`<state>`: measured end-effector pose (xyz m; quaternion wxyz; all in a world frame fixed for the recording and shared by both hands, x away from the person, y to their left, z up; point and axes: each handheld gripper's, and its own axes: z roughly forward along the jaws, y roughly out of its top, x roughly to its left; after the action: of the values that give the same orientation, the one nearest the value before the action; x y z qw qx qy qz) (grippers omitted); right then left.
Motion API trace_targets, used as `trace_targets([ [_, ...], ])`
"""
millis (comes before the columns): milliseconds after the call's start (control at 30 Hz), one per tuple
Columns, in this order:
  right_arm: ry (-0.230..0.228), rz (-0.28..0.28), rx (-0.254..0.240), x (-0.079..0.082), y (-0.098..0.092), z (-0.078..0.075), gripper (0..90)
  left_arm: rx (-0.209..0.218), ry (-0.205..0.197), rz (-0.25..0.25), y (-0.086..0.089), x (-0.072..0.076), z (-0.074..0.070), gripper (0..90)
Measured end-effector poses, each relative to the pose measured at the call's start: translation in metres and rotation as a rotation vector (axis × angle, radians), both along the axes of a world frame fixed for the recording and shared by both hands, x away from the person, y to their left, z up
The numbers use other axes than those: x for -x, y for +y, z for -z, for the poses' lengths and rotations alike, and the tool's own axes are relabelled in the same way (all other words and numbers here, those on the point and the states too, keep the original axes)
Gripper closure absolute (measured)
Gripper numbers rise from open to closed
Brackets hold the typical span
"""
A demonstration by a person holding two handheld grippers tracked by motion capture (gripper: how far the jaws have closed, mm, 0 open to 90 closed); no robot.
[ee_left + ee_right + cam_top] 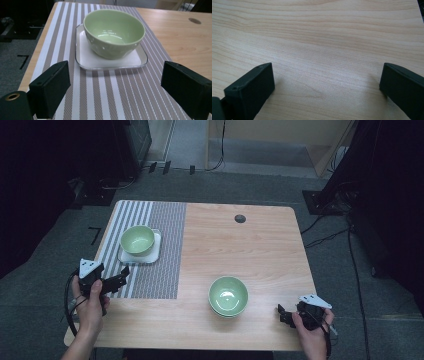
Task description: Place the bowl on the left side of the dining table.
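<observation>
I have the left claw (121, 276) over the near left part of the wooden surface (250, 245), above the striped placemat (165, 245), and its jaws stand wide apart with nothing between them. In the left gripper view the mat runs under both jaws, and just ahead of them a green bowl (113, 33) sits upright on a small white square plate (87, 58) with a clear rim. From the high view that bowl (137, 239) and plate (156, 251) lie on the mat toward the far left of the surface.

My right claw (284, 314) is at the near right corner, held low over bare wood. Its jaws are spread wide too and grip nothing; the right gripper view shows plain wood grain between them.

Another green bowl (228, 295) sits on the bare wood to the left of the right claw, near but apart from it. It looks like two bowls nested, though I cannot tell for certain
</observation>
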<state>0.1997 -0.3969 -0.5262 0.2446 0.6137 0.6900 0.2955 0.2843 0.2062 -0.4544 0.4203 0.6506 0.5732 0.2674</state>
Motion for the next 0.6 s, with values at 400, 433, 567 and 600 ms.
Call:
trace_targets([
  [400,0.000,0.000,0.000,0.000,0.000,0.000,0.0,-0.018,0.015,-0.015,0.013,0.015,0.015,8.3],
  [433,0.000,0.000,0.000,0.000,0.000,0.000,0.0,-0.025,0.015,-0.016,0.014,0.017,0.016,8.3],
  [567,0.000,0.000,0.000,0.000,0.000,0.000,0.0,-0.038,0.024,-0.010,0.016,0.022,0.021,8.3],
  [600,0.000,0.001,0.000,0.000,0.000,0.000,0.0,-0.039,0.025,-0.011,0.017,0.023,0.021,8.3],
])
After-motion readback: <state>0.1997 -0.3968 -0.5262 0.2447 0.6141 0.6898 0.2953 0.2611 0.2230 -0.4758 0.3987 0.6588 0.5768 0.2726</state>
